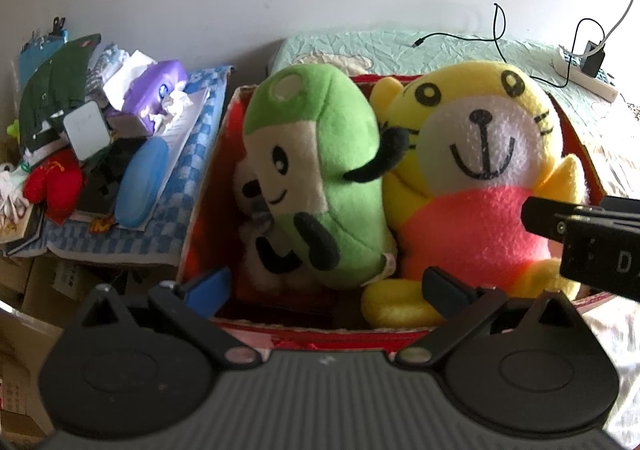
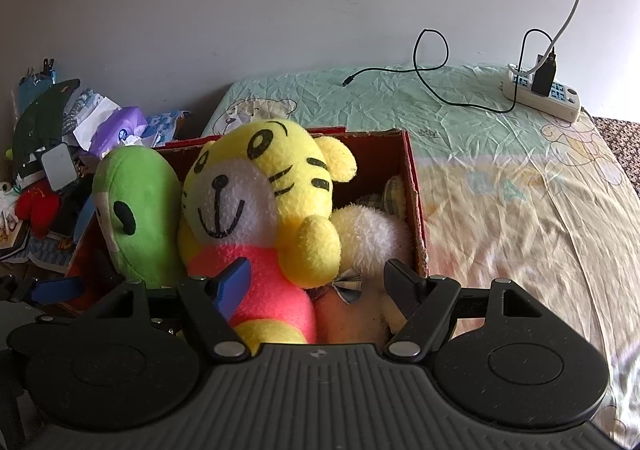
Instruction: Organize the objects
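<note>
**Soft toys sit packed in the red box**

From the left wrist camera, the left gripper point(image 1: 327, 288) is wide open and holds nothing. Its blue finger is at the near left corner of the red box point(image 1: 208, 185), and its black finger is close to the yellow foot of the tiger toy point(image 1: 480, 177). The green toy point(image 1: 320, 169) leans beside the tiger, and the two touch. A white toy with black marks point(image 1: 256, 205) is tucked under the green one. Off to the left is a messy pile on a blue checked cloth point(image 1: 176, 201).

From the right wrist camera, the right gripper point(image 2: 316, 286) is open too, with nothing in it. Its blue finger is in front of the tiger's pink tummy. Its black finger is by the near right corner of the box. A fluffy cream toy point(image 2: 372, 234) is squeezed in at the right. On the bed sheet point(image 2: 500, 189) lie a power strip point(image 2: 540, 97) and a black cable point(image 2: 440, 89).

The box looks full. I think a bump on the tiger could push the leaning green toy out. A finger could also catch the box wall and tip the box.
</note>
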A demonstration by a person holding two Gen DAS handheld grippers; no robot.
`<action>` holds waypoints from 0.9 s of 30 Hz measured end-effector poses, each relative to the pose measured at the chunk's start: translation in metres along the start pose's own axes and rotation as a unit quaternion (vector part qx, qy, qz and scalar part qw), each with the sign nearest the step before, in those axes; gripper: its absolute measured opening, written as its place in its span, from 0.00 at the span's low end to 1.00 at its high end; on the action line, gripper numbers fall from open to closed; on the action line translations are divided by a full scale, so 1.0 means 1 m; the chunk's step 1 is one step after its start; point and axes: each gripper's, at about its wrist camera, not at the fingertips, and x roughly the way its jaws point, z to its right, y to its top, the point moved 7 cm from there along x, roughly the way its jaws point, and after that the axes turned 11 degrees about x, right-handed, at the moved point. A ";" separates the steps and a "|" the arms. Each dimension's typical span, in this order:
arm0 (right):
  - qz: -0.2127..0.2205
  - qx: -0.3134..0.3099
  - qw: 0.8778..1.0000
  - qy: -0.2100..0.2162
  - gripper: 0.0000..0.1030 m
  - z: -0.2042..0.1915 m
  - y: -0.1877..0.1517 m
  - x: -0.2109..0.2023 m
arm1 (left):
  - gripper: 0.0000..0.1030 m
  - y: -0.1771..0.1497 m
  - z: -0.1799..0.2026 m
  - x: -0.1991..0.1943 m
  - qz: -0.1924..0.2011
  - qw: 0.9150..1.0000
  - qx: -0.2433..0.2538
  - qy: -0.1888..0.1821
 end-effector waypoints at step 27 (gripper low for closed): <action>0.004 0.005 1.000 0.000 0.73 0.003 0.002 0.001 | 0.99 0.002 -0.006 0.001 0.001 1.000 0.000 0.004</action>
